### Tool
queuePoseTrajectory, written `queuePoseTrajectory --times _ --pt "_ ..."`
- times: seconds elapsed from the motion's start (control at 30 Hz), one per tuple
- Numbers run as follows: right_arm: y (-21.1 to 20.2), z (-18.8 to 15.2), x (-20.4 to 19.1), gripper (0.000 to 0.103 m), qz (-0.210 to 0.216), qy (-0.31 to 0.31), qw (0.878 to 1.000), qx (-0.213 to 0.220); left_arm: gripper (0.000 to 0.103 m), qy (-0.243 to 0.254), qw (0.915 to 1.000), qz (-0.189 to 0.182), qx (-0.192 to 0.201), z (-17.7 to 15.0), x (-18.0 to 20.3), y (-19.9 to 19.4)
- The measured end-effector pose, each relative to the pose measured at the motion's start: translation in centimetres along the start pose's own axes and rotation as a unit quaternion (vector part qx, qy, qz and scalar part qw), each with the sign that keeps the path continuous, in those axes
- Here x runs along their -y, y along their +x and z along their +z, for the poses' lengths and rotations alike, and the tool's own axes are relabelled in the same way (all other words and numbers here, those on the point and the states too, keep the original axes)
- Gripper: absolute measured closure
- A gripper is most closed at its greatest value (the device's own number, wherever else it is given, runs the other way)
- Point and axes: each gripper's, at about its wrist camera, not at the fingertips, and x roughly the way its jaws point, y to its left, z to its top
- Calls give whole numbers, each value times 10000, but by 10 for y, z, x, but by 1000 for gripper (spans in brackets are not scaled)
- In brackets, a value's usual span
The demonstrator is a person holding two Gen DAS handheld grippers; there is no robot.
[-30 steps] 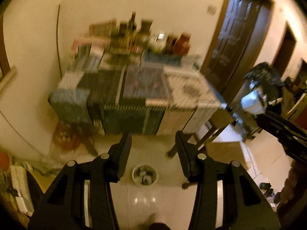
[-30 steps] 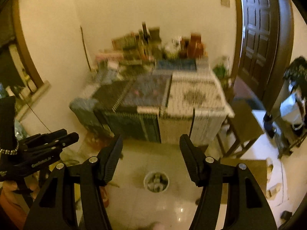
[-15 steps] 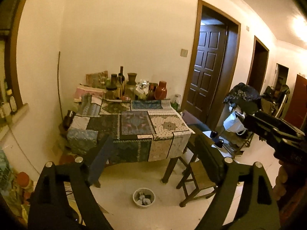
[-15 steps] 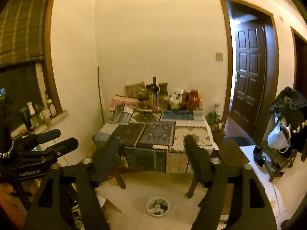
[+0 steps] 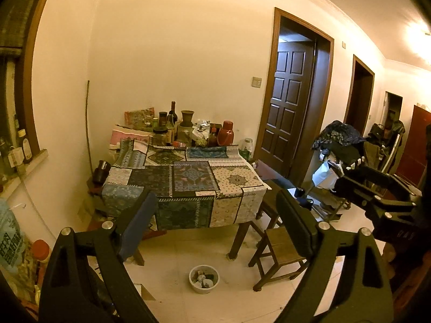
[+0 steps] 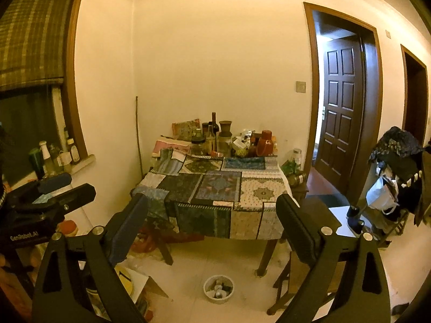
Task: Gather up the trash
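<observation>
Small round white plastic bowl point(image 5: 204, 279) sits upright on the pale tiled floor, in front of the patchwork-cloth worktop point(image 5: 188, 185), just out from its front right leg. Open top, no lid. Inside is a loose heap of small trash pieces point(image 5: 204, 278), grey, white and dark scraps, individual items too small to identify. They fill it to around rim level; nothing spilled beside it. In the right wrist view the same bowl point(image 6: 218, 288) stands on bare floor near that worktop leg, apart from it, contents point(image 6: 219, 288) again a mixed grey-white pile.
</observation>
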Motion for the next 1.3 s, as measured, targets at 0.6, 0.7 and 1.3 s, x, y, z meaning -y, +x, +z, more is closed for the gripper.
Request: queuePoseTrajectory --times 0.6,0.7,1.3 --pt "-9 -6 -4 8 31 -11 9999 -127 12 9 10000 17 -40 -6 1 -5" --pt "-9 -6 -4 8 34 -5 9999 -151 12 4 10000 22 -68 -8 2 -2" --pt "-10 -11 -3 8 58 21 9998 -198 11 -4 9999 50 -105 -7 4 5"
